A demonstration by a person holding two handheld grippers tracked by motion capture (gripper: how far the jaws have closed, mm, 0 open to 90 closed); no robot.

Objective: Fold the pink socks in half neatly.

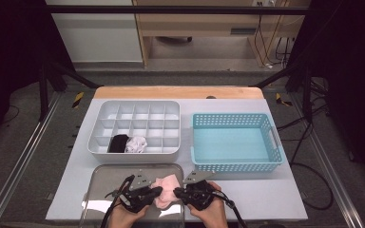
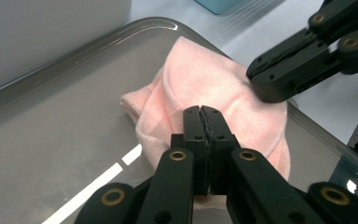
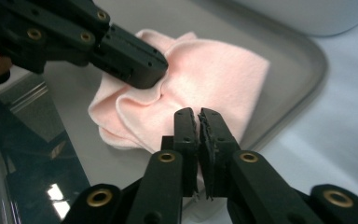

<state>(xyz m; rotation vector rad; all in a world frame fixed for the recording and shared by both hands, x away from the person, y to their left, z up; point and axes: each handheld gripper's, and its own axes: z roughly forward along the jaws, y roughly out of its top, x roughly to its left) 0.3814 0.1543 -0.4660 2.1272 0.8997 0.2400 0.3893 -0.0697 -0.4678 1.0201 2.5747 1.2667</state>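
Cloth comes first in the high view: a pink cloth (image 1: 165, 189) lies bunched at the near right corner of the clear tray (image 1: 100, 190), squarely between the left gripper (image 1: 158, 191) and the right gripper (image 1: 177, 192). We see both hands reaching in from the near edge, one to each side, so neither is nearer than the other. Farther off sit the white divided organizer (image 1: 134, 128), with a dark item and a pale one in two near compartments, and the empty blue basket (image 1: 236, 141) to its right.

In the left gripper view, the left gripper (image 2: 203, 110) has its jaws pressed together over the cloth (image 2: 205, 84), which spreads ahead of it; whether fabric is actually pinched we cannot tell for sure. The right gripper (image 2: 261, 88) bears on the cloth's far side.

In the right gripper view, the right gripper (image 3: 196, 112) likewise shows its jaws nearly together, seemingly nipping the cloth's (image 3: 214, 70) near edge, with the left gripper (image 3: 161, 74) pressing into a fold opposite. We judge the cloth's long axis runs left to right between them.
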